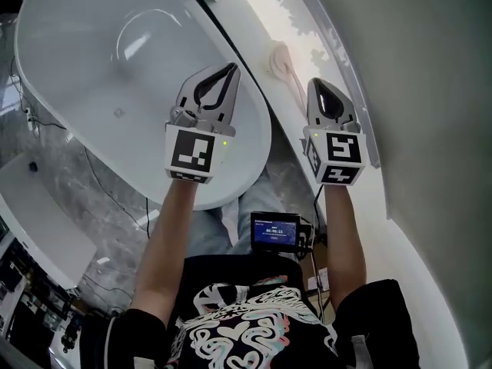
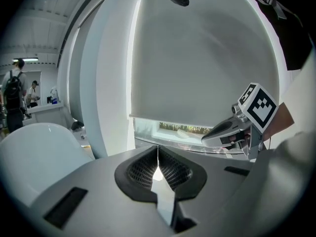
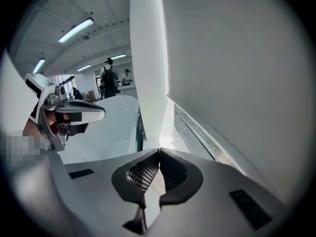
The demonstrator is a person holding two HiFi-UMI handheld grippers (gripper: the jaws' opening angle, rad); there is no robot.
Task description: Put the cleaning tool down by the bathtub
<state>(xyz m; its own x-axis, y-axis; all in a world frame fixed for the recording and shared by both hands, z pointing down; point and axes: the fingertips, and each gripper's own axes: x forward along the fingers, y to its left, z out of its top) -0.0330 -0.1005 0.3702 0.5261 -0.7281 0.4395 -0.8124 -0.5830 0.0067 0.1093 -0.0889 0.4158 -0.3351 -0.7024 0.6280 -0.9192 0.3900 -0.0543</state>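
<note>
Both pairs of jaws are pressed fully together and hold nothing. The left gripper (image 1: pixel 227 70) hangs over the near right rim of the white bathtub (image 1: pixel 92 60). The right gripper (image 1: pixel 320 86) is level with it above the white ledge (image 1: pixel 407 252) along the tub's right side. Each gripper's own view confirms it: the left gripper (image 2: pixel 158 154) and the right gripper (image 3: pixel 159 157) show their ribbed pads meeting with nothing between them.

The cleaning tool (image 1: pixel 280 58) lies flat on that ledge, free of both grippers. It is just beyond the tips of the right jaws and to the right of the left jaws. Its pale, rounded head is at the far end. Its thin handle runs back toward the near right, ending close beside the right jaws, so its long axis follows the ledge and the tub's edge.

A dark gap separates the bathtub from the ledge on the tool's left. A window track and a grey blind (image 1: pixel 430 91) close it in on the right. Bare ledge extends beyond the head. Grey marbled floor (image 1: pixel 84 198) with trailing cables lies left of the tub.
</note>
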